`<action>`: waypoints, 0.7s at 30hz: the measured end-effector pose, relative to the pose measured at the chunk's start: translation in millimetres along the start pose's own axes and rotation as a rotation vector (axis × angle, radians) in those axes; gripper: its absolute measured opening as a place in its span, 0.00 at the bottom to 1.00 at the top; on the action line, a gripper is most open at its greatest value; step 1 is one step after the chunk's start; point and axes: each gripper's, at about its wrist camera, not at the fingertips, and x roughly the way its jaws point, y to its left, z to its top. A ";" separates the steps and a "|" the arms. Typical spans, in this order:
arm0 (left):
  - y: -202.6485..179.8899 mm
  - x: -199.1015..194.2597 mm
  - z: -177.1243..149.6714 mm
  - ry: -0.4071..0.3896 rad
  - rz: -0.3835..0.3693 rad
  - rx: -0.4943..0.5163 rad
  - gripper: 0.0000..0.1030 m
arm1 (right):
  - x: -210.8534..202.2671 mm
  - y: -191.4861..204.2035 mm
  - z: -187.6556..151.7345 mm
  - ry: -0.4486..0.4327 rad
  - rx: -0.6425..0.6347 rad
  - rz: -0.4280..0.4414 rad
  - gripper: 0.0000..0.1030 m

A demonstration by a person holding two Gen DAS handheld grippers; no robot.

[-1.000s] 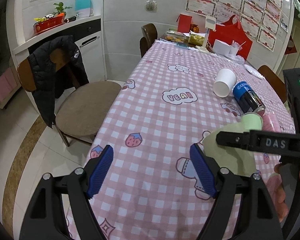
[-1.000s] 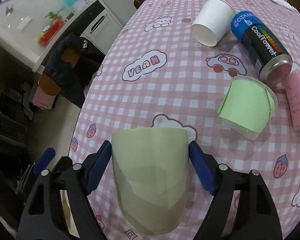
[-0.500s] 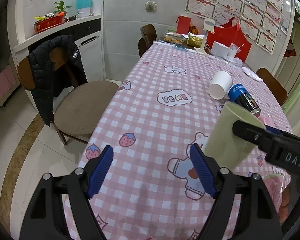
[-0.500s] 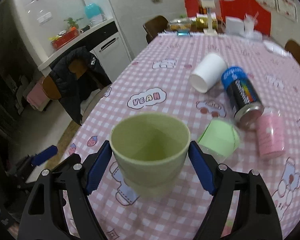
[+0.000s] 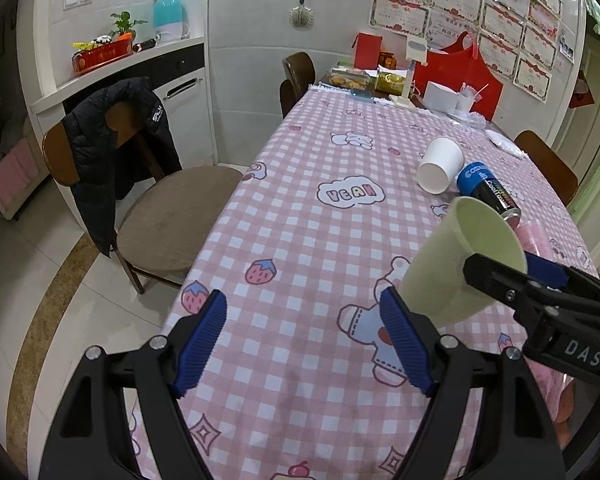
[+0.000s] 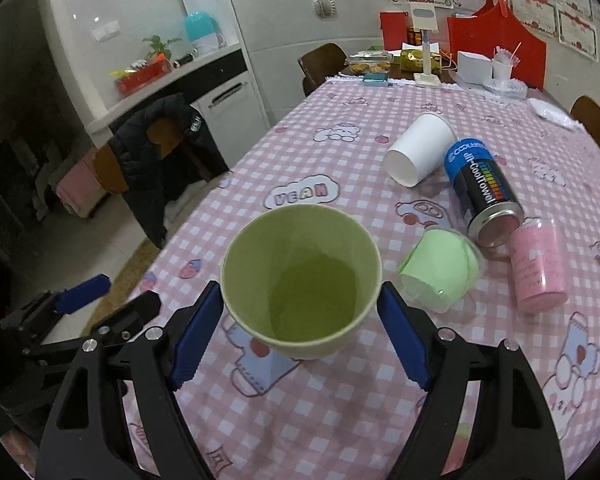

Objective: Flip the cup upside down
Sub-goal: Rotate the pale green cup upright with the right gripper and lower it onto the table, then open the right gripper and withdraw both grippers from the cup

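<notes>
A pale green cup [image 6: 300, 280] sits between the blue pads of my right gripper [image 6: 300, 336], which is shut on it near the rim. The cup is mouth up, tilted slightly, its base near or on the pink checked tablecloth [image 6: 340, 400]. In the left wrist view the same cup [image 5: 452, 264] leans at the right, held by the right gripper [image 5: 540, 292]. My left gripper [image 5: 304, 336] is open and empty above the table's near edge, just left of the cup.
Lying on the cloth behind the cup are a white paper cup [image 6: 418, 150], a dark can [image 6: 484, 192], a pink container [image 6: 538, 268] and a green-lined clear cup [image 6: 440, 272]. A chair with a black jacket [image 5: 120, 148] stands left of the table.
The right gripper has turned the green cup from mouth down to mouth up and lowered it toward the cloth. The left gripper has stayed open, hardly moving.
</notes>
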 end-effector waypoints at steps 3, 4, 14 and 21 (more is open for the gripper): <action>-0.8 -5.2 -0.5 -0.010 0.004 0.007 0.75 | -6.4 0.6 -1.4 -0.020 -0.001 0.010 0.82; -1.1 -8.2 -0.6 -0.015 0.004 0.009 0.75 | -8.6 0.2 -2.1 -0.024 0.003 0.014 0.82; -13.8 -56.9 -5.2 -0.125 -0.009 0.037 0.75 | -72.4 -4.3 -16.5 -0.177 0.008 -0.035 0.82; -37.7 -109.7 -14.5 -0.274 -0.014 0.088 0.79 | -139.0 4.7 -36.3 -0.387 -0.087 -0.184 0.92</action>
